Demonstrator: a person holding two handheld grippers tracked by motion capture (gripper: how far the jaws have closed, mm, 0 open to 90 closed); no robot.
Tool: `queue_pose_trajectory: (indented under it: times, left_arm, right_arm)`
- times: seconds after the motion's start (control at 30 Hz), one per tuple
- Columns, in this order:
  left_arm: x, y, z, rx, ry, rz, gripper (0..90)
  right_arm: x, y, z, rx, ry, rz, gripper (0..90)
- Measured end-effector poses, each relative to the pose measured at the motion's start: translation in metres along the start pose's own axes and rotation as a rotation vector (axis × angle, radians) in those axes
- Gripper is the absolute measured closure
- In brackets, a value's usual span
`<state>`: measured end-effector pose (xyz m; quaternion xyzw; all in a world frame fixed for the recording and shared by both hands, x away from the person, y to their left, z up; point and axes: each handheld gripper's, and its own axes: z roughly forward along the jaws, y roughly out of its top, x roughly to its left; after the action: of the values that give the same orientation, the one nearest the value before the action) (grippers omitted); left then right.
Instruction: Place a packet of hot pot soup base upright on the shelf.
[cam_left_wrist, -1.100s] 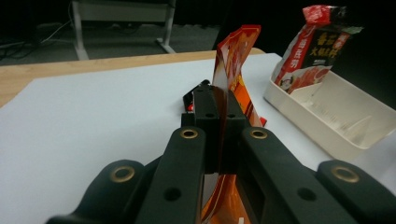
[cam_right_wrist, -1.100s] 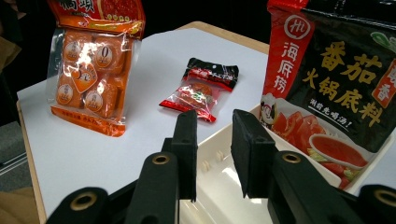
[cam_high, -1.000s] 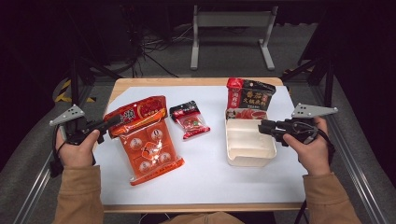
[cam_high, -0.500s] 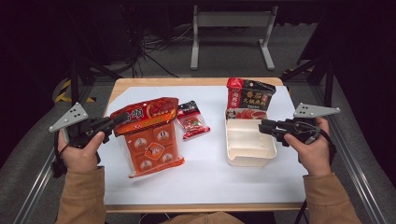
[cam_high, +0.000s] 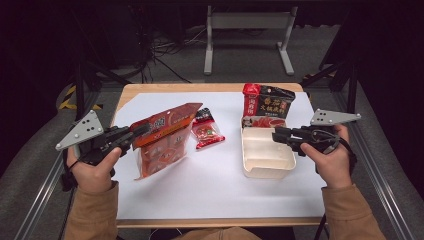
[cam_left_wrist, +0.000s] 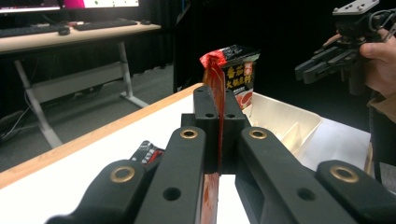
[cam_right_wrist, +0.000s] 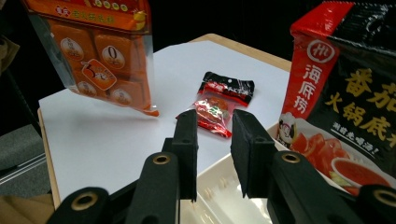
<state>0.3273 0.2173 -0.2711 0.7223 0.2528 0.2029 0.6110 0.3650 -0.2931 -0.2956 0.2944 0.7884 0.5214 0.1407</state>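
**A:** Start at your left fingers (cam_left_wrist: 218, 122): they are pressed shut on the top edge of the orange pouch (cam_high: 162, 139), with the film pinched between the pads. From above, your left gripper (cam_high: 136, 133) has that pouch hanging tilted, its lower corner near or just touching the white sheet on the bench (cam_high: 210, 192); I cannot tell which.

**B:** And my right side?

**A:** Your right fingers (cam_right_wrist: 187, 140) stand apart with a clear gap and nothing between them. Your right gripper (cam_high: 278, 135) hovers over the far end of the white tray (cam_high: 265, 159), which looks empty.

**B:** So how far along am I?

**A:** Early, I'd judge. If the packets are meant for the tray, you have picked up the pouch, but it is well apart from the tray. The small red sachet (cam_high: 207, 131) lies flat between pouch and tray, untouched. The black-and-red packet (cam_high: 266, 104) stands just behind the tray. Nothing is loaded yet.
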Motion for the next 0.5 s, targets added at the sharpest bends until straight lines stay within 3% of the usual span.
queue_pose_trajectory:
  times: [0.3, 0.5]
  left_arm:
    - [-0.005, 0.006, 0.012, -0.035, -0.036, -0.006, 90.0]
    - [-0.014, 0.012, 0.02, -0.048, -0.087, 0.005, 90.0]
  right_arm:
    - [0.01, 0.012, 0.007, -0.048, 0.058, -0.014, 70.9]
    - [0.017, 0.016, 0.014, -0.053, 0.07, -0.041, 62.6]
